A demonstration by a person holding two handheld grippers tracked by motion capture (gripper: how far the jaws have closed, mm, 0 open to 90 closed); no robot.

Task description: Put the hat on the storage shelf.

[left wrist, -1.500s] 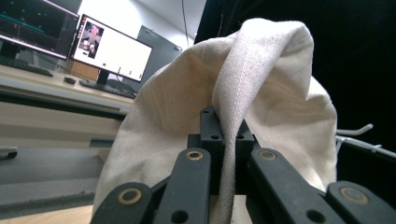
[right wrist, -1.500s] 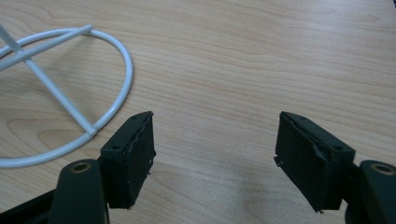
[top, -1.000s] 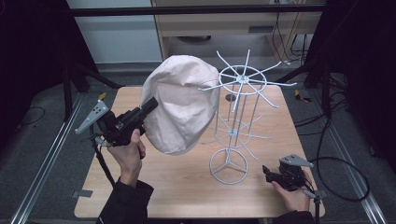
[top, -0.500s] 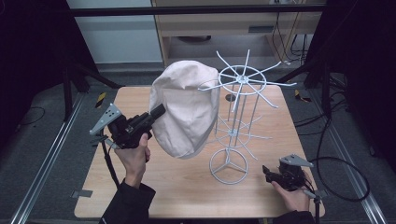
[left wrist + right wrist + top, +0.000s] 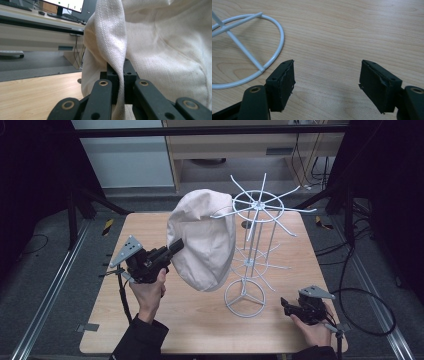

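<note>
A cream cloth cap [image 5: 205,237] hangs in the air at the left side of a white wire rack [image 5: 252,235], its top touching one of the rack's upper arms. My left gripper [image 5: 175,246] is shut on the cap's left edge; in the left gripper view the cream cloth [image 5: 120,57] runs between the closed jaws. My right gripper [image 5: 284,306] rests low on the wooden table [image 5: 200,320] at the front right, open, with bare wood between its pads [image 5: 283,82]. The rack's ring base [image 5: 249,57] lies just to its left.
The rack's ring base [image 5: 245,297] stands on the table's middle right, with spokes fanning out at the top [image 5: 260,205]. Cables [image 5: 365,310] trail off the table's right side. Metal rails [image 5: 45,295] run along the left, and a desk with a monitor [image 5: 65,3] stands beyond.
My left gripper has carried the cap to the right, bringing its top up against the rack's upper arms. The right gripper has stayed put.
</note>
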